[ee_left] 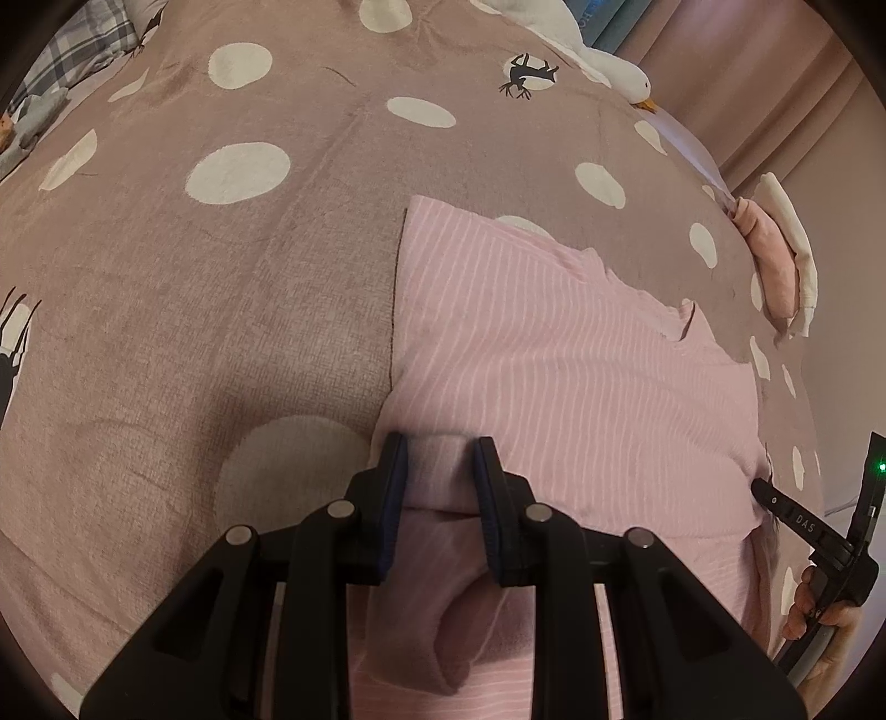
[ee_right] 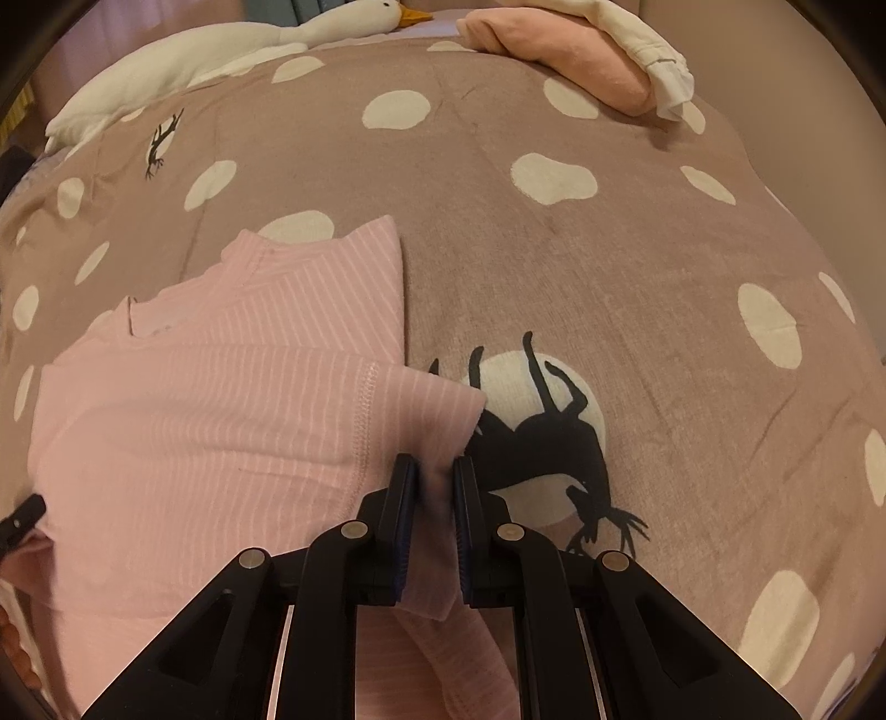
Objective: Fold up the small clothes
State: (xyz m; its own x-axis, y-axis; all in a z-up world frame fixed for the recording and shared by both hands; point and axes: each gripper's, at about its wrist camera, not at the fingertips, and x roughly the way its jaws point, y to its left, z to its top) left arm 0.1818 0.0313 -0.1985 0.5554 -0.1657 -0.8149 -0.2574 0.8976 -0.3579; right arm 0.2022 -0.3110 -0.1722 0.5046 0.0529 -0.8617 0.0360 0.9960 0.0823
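Lay flat on the spotted bedspread (ee_left: 232, 310): pink striped garment (ee_left: 554, 360). Clamped on its near edge: left claw (ee_left: 440, 471). Pinched its hem corner: right claw (ee_right: 434, 482).

- brownish bedspread (ee_right: 637, 266) with white dots and black deer prints
- white goose plushie (ee_right: 232, 47) at the far edge
- plaid pillow (ee_left: 83, 50) off in the corner
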